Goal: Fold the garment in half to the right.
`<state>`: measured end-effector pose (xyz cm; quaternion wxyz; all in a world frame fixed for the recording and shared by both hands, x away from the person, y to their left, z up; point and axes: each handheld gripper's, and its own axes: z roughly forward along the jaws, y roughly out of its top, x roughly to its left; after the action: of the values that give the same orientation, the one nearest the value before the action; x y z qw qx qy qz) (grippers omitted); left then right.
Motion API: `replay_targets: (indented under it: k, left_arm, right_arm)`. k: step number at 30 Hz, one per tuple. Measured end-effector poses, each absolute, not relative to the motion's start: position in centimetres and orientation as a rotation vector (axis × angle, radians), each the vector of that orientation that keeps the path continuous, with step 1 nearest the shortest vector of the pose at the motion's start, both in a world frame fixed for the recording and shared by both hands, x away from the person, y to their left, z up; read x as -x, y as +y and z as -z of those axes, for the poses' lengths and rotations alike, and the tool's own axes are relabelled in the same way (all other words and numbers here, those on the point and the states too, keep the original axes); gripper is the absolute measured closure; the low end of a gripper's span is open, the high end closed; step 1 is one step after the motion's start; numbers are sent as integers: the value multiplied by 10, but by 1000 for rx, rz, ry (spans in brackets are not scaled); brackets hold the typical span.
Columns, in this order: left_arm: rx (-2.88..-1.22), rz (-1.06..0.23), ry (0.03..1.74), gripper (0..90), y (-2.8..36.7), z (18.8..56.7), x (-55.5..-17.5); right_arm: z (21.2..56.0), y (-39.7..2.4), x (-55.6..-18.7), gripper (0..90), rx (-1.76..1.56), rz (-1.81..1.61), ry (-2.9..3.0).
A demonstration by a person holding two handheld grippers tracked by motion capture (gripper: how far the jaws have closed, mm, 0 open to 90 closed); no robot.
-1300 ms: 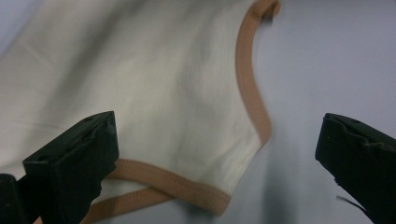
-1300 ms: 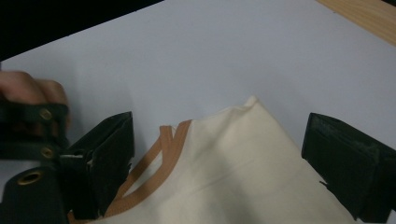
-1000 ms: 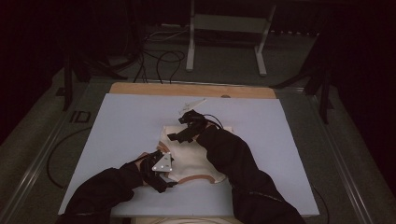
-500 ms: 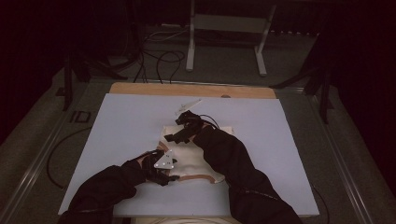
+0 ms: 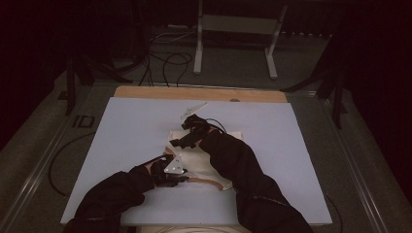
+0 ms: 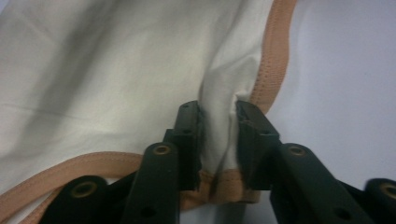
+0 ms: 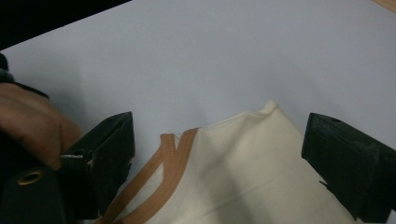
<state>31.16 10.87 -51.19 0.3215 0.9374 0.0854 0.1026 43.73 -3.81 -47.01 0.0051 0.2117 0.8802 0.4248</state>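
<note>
A cream cloth [image 5: 197, 156] with an orange-brown hem lies on the pale lavender table sheet [image 5: 121, 136], partly under both dark sleeves. My left gripper [image 5: 180, 172] sits at the cloth's near edge. In the left gripper view its jaws have just been closing. They now pinch a raised fold of the cloth [image 6: 140, 70] at the hemmed corner, so the left gripper [image 6: 218, 116] is shut on it. My right gripper [image 5: 184, 134] rests at the cloth's far left corner. The right gripper [image 7: 219, 140] is open wide over the cloth corner [image 7: 252, 154], pads apart from it.
A small white strip [image 5: 193, 109] lies beyond the cloth. A wooden edge [image 5: 194, 93] borders the table's far side. A metal stand [image 5: 233, 29] and cables [image 5: 165, 58] are on the dark floor behind. The person's hand [image 7: 32, 126] shows beside my right jaw.
Both hands have stayed nearly in place over the cloth. The right gripper has edged slightly left, and the left hand has settled at the near hem.
</note>
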Motion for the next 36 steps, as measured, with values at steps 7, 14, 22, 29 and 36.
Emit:
replay_targets:
  k: [7, 14, 22, 29, 36]
  left_arm:
    - [-2457, -253, 219, 841, 109, 513, -312]
    - [-2449, -253, 223, 852, 109, 514, -313]
    - [-2450, -261, 216, 853, 109, 513, -312]
    - [-2454, -265, 210, 853, 109, 513, -312]
    - [-2449, -270, 207, 853, 109, 514, -312]
  right_arm:
    - [475, -34, -446, 97, -724, -1323, 2768]
    - [477, -27, -459, 133, -821, -1318, 2770]
    - [479, -9, -462, 211, -811, -1222, 2732]
    - [483, 2, -462, 248, -807, -1189, 2739]
    - [489, 5, -464, 247, -821, -1161, 2748]
